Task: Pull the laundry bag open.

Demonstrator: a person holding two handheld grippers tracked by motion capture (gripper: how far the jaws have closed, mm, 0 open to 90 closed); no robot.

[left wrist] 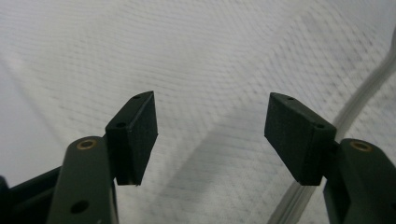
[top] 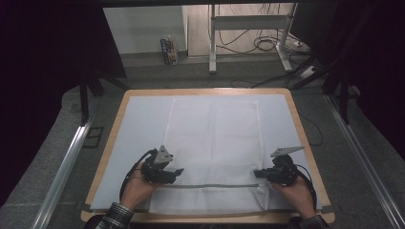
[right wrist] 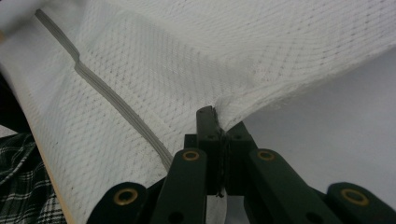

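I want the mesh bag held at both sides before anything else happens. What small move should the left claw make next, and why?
Probably lower the left claw onto the mesh bag near the grey zipper and close. Its jaws stand apart above the netting with nothing between them, while the right claw is shut on the bag's edge, lifting it slightly.

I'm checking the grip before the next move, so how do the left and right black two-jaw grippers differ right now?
The left black two-jaw gripper has its jaws apart with nothing between them; the right black two-jaw gripper is shut on the white mesh laundry bag's edge. The left hovers above the mesh; the right lifts a fold. Both sit near the grey zipper.
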